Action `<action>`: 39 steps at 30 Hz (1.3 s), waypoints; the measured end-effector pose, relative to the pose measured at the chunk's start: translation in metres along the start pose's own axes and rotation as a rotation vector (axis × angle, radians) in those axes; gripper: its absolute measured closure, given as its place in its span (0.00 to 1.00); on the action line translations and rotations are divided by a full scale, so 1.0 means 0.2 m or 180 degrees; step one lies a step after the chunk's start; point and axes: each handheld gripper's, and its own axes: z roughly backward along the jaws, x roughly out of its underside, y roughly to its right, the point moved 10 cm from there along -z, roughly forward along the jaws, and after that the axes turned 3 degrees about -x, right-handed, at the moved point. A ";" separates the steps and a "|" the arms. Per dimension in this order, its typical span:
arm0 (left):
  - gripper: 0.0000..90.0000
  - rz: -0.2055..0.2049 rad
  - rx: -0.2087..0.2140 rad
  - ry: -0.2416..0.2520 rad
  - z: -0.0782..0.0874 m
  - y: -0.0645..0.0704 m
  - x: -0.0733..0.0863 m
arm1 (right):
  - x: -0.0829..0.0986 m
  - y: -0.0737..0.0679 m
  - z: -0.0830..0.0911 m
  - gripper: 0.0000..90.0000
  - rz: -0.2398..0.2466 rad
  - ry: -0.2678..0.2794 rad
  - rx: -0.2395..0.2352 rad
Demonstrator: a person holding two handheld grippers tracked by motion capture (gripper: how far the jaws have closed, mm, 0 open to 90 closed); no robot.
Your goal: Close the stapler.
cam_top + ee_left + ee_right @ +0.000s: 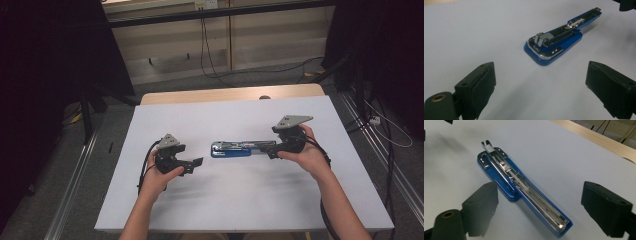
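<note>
A blue stapler [231,149] lies swung open flat on the white table top [225,200], its metal staple channel facing up. My left gripper [197,162] is open a short way left of it and touches nothing. In the left gripper view the stapler [554,42] lies ahead of the spread jaws of the left gripper [541,75]. My right gripper [270,150] is open at the stapler's right end. In the right gripper view the long arm of the stapler [524,187] runs in between the wide jaws of the right gripper [540,197], and neither jaw touches it.
The white sheet covers a wooden table [225,94] whose far edge shows bare. Cables [207,55] trail on the floor behind. Metal rails [385,165] run along both sides, and dark curtains [45,60] hang at left and right.
</note>
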 end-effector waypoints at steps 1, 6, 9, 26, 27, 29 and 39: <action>0.11 -0.0001 0.0004 -0.0006 0.00 0.00 0.00 | 0.00 0.01 0.01 0.18 -0.0029 0.0029 0.0021; 0.12 -0.0020 0.0028 0.0026 -0.02 0.03 -0.03 | 0.02 0.04 0.07 0.21 -0.0091 0.0053 0.0182; 0.14 -0.0012 0.0051 0.0023 -0.04 0.04 -0.04 | 0.03 0.05 0.08 0.26 -0.0180 0.0090 0.0193; 0.43 -0.0036 0.0001 -0.0011 -0.11 0.06 -0.08 | 0.14 0.15 0.13 0.69 -0.0344 0.0091 0.0412; 0.47 -0.0040 -0.0008 -0.0023 -0.12 0.05 -0.08 | 0.15 0.15 0.13 0.72 -0.0351 0.0090 0.0424; 0.51 -0.0034 -0.0030 -0.0013 -0.13 0.05 -0.08 | 0.16 0.16 0.13 0.77 -0.0358 0.0086 0.0425; 0.80 -0.0055 -0.0114 -0.0118 -0.20 0.02 -0.04 | 0.23 0.17 0.10 0.95 -0.0326 -0.0032 0.0500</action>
